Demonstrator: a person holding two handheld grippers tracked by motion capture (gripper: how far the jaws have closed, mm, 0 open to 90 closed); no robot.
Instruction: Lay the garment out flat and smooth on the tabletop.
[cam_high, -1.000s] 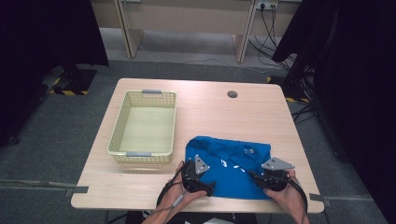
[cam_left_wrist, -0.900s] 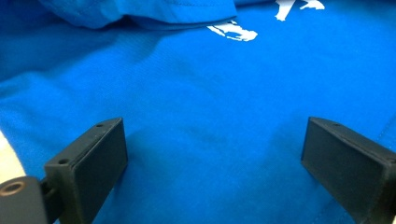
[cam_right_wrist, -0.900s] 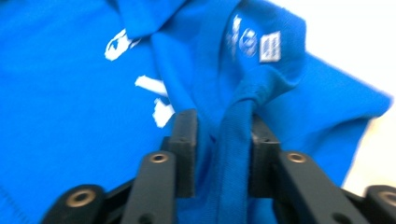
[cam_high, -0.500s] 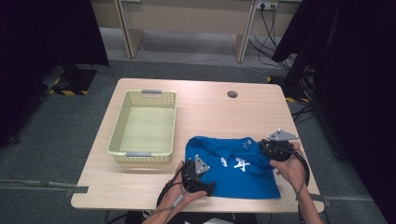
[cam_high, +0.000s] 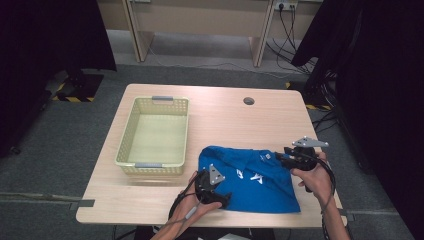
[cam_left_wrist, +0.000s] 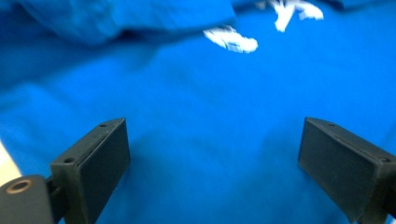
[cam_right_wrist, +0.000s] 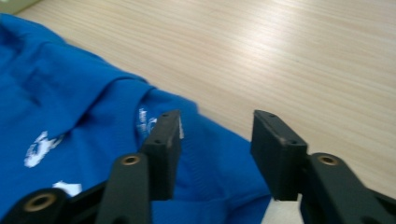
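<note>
A blue shirt (cam_high: 260, 187) with white print lies spread on the near right part of the wooden table (cam_high: 225, 120). My left gripper (cam_high: 217, 196) rests on the shirt's near left corner. In the left gripper view it (cam_left_wrist: 215, 135) stands wide open over flat blue cloth (cam_left_wrist: 210, 93), and nothing is pinched. My right gripper (cam_high: 281, 158) hovers at the shirt's far right edge, pointing left. Its jaws have just been opening. In the right gripper view it (cam_right_wrist: 215, 119) is part open above the shirt's hem (cam_right_wrist: 205, 154), and its pads press on nothing.
A pale yellow plastic basket (cam_high: 128, 137) stands on the table to the left of the shirt, and nothing lies in it. A round cable hole (cam_high: 248, 101) is near the table's far edge. Dark curtains hang left and right of the table.
My right gripper went from the shirt's near right corner to its far right edge and rose a little. The white print came into sight. The left gripper kept still.
</note>
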